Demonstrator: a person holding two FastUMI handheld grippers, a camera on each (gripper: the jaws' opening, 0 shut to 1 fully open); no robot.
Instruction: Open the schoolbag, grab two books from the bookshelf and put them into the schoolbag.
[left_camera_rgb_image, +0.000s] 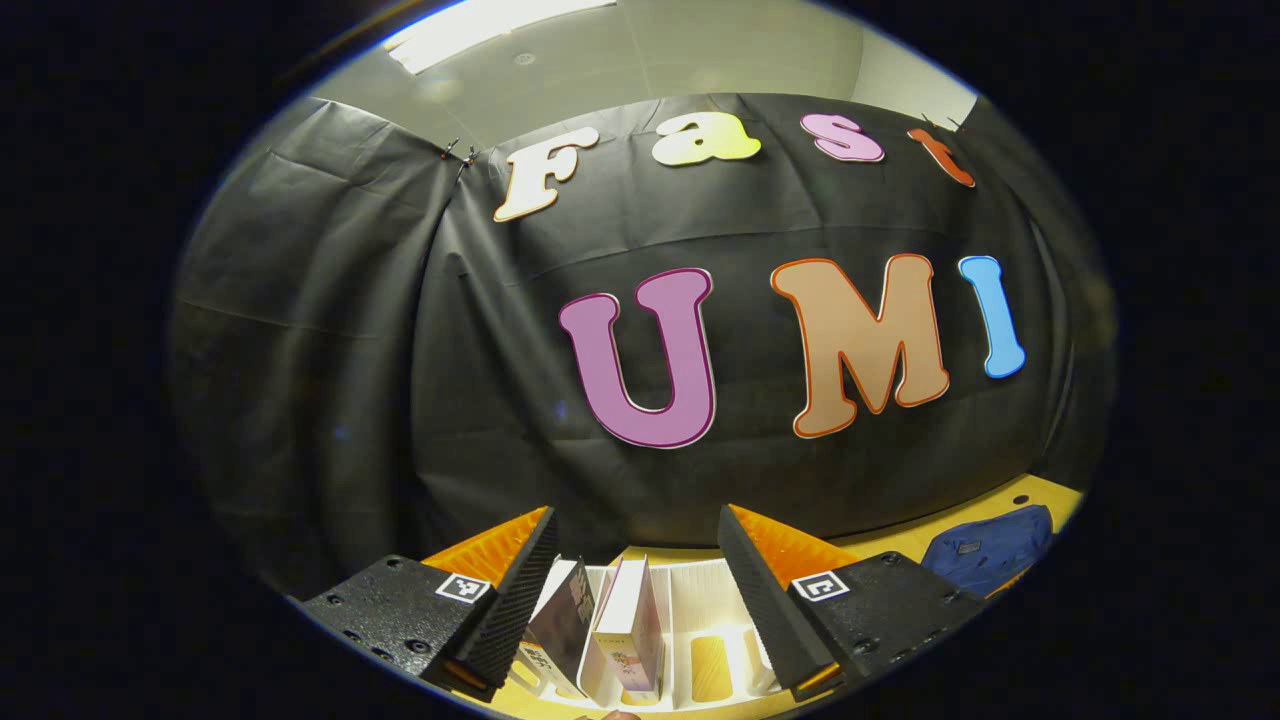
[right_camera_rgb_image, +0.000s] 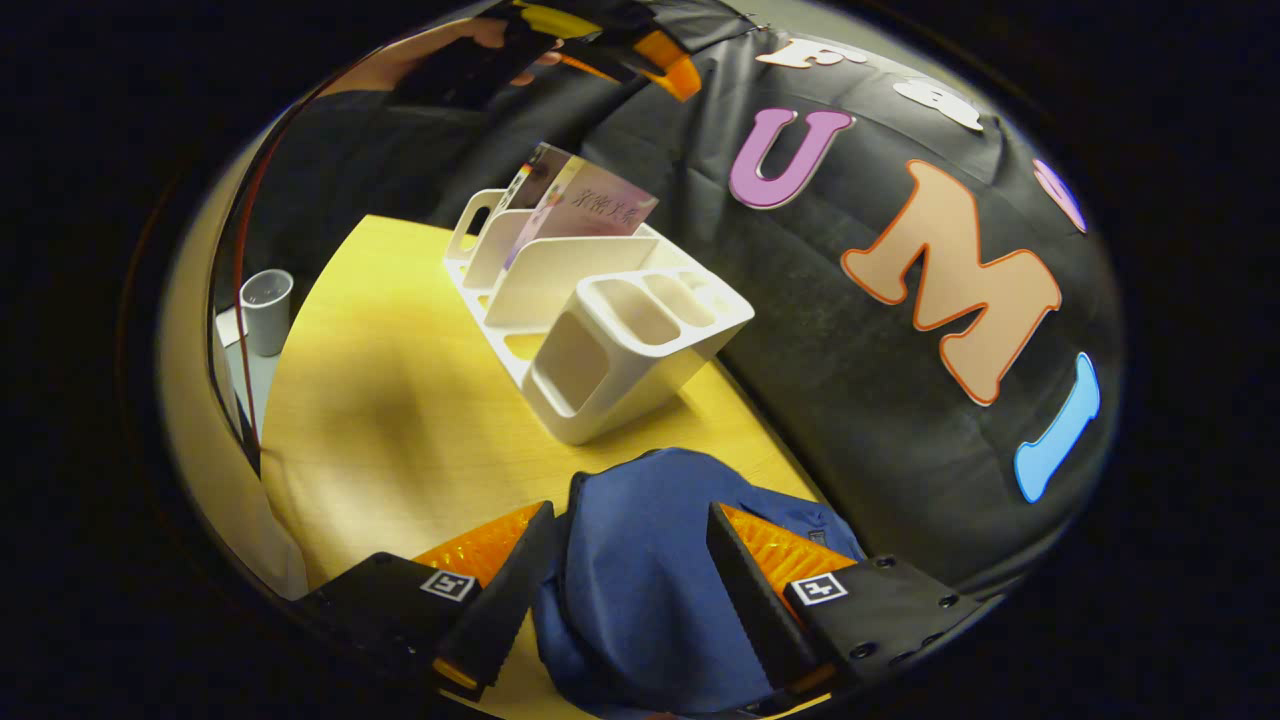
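Note:
In the left gripper view, my left gripper (left_camera_rgb_image: 636, 515) is open and hovers above the white bookshelf (left_camera_rgb_image: 715, 590). Two books stand upright in the shelf between and below its fingers: a dark-covered book (left_camera_rgb_image: 562, 620) and a pale book (left_camera_rgb_image: 630, 625). The blue schoolbag (left_camera_rgb_image: 985, 555) lies on the table to the right. In the right gripper view, my right gripper (right_camera_rgb_image: 628, 510) is open over the blue schoolbag (right_camera_rgb_image: 650, 600), whose cloth lies between the fingers. Beyond it stands the bookshelf (right_camera_rgb_image: 600, 330) holding the books (right_camera_rgb_image: 590, 205). The left gripper (right_camera_rgb_image: 600, 40), held by a hand, hangs above them.
The yellow wooden table (right_camera_rgb_image: 400, 400) carries the shelf and the bag. A grey cup (right_camera_rgb_image: 267, 310) stands on a lower surface past the table's left edge. The shelf's near end has small empty compartments (right_camera_rgb_image: 650, 310). The black cloth wall runs close behind the shelf.

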